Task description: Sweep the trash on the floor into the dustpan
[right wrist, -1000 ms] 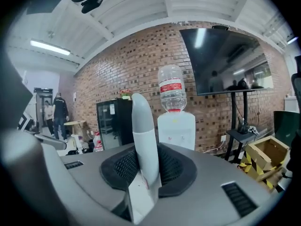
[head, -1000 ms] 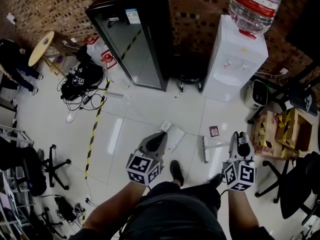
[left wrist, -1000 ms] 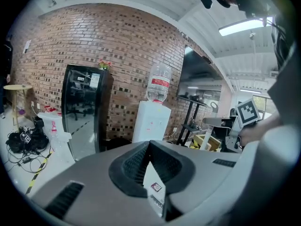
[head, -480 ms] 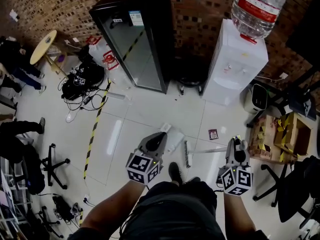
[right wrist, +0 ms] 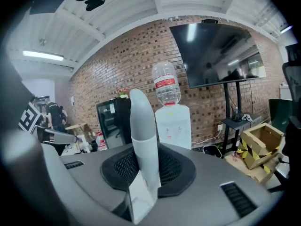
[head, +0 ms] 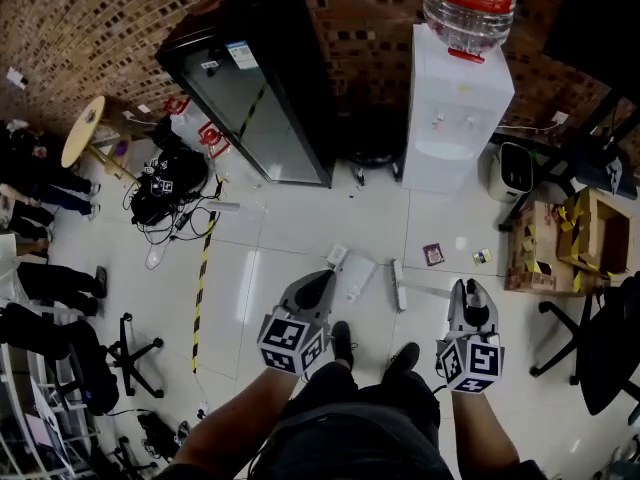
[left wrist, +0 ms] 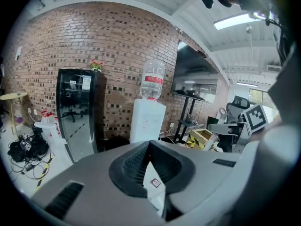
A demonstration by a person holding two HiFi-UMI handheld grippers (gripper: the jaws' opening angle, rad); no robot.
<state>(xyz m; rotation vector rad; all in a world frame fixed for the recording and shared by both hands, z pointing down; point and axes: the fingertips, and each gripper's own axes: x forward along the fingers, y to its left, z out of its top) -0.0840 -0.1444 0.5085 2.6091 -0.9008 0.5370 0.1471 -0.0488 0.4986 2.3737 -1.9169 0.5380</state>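
On the floor ahead, the wrapper (head: 433, 255) and yellow scrap (head: 482, 257) lie unswept. My left gripper (head: 318, 283) clamps the dustpan (head: 357, 275), my right gripper (head: 470, 296) the broom (head: 398, 286); I judge all the sweeping is left.

Bright, even indoor lighting from ceiling strip lights (left wrist: 235, 20). A pale glare streak lies on the glossy floor (head: 300, 218). Shadows are soft. Both gripper views bend strongly at the edges, with black corners; the nearest foreground is blurred.
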